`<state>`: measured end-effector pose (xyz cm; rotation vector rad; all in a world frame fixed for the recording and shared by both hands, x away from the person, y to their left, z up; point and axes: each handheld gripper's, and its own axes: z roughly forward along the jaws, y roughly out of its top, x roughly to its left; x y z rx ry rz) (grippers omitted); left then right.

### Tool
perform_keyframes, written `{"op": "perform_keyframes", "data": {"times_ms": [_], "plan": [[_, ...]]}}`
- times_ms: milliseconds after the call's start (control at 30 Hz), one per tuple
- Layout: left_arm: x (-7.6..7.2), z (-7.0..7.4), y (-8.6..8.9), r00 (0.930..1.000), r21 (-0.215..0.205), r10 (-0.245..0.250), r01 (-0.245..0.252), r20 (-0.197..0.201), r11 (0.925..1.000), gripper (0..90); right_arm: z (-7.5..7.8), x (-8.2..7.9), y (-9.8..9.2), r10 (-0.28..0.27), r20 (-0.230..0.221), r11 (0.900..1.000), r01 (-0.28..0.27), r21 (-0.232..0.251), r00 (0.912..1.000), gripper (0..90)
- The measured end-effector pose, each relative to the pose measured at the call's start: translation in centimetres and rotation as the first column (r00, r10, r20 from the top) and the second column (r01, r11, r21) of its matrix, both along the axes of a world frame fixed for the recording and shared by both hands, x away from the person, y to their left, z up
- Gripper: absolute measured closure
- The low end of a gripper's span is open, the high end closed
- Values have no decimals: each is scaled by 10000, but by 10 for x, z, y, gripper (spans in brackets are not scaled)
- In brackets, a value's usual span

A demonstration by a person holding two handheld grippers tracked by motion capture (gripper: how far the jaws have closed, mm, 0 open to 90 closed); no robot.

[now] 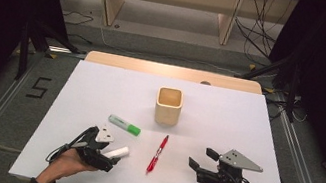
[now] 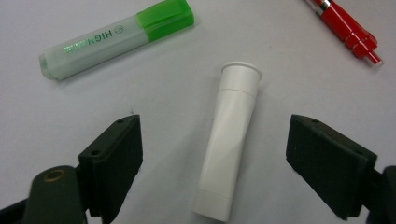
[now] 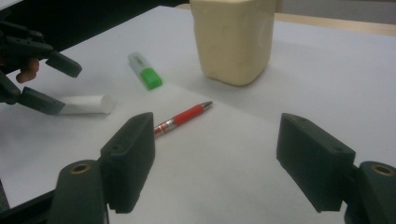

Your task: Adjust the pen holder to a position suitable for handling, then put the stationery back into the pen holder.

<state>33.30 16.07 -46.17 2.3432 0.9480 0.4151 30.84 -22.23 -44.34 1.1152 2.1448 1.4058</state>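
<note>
Straddling the white tube without touching it, the left tool stands apart on the white worktop. Right of it lie a green highlighter and red pen; the right tool gapes empty.

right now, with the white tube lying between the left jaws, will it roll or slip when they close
The white tube looks round and smooth, so it may roll on the white table if nudged sideways. It seems rigid plastic, probably light. The open left gripper straddles it, so a centred squeeze should hold.
</note>
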Motion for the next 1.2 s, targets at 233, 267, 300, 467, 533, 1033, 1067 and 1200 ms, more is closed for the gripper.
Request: {"op": "perform_keyframes", "data": {"times_ms": [233, 267, 300, 467, 533, 1033, 1067, 1200], "plan": [[4, -1, -3, 9987, 637, -244, 272, -441, 9976, 206, -2, -5, 4, 155, -104, 9999, -155, -31, 9998, 253], [4, -1, -3, 9984, 682, -266, 300, -498, 9972, 209, -3, -6, 4, 164, -104, 9999, -164, -47, 9998, 250], [5, 0, -4, 9980, 755, -287, 329, -562, 9966, 210, -3, -7, 4, 193, -135, 9998, -194, -41, 9997, 247], [7, 0, -5, 9955, 928, -440, 517, -839, 9943, 231, -4, -10, 5, 214, -129, 9998, -214, 10, 9997, 234], [8, -1, -6, 9946, 1060, -493, 589, -913, 9926, 239, -5, -11, 6, 239, -187, 9997, -240, -4, 9995, 230], [16, -4, -11, 9817, 2020, -936, 1268, -1661, 9712, 391, -7, -17, 7, 325, -223, 9994, -327, -72, 9992, 230], [17, -5, -11, 9804, 2075, -965, 1317, -1716, 9693, 400, -7, -17, 7, 326, -229, 9994, -328, -71, 9992, 230], [18, -6, -11, 9773, 2009, -1003, 1379, -1866, 9698, 444, -8, -17, 8, 376, -222, 9992, -379, -114, 9990, 231]]}}
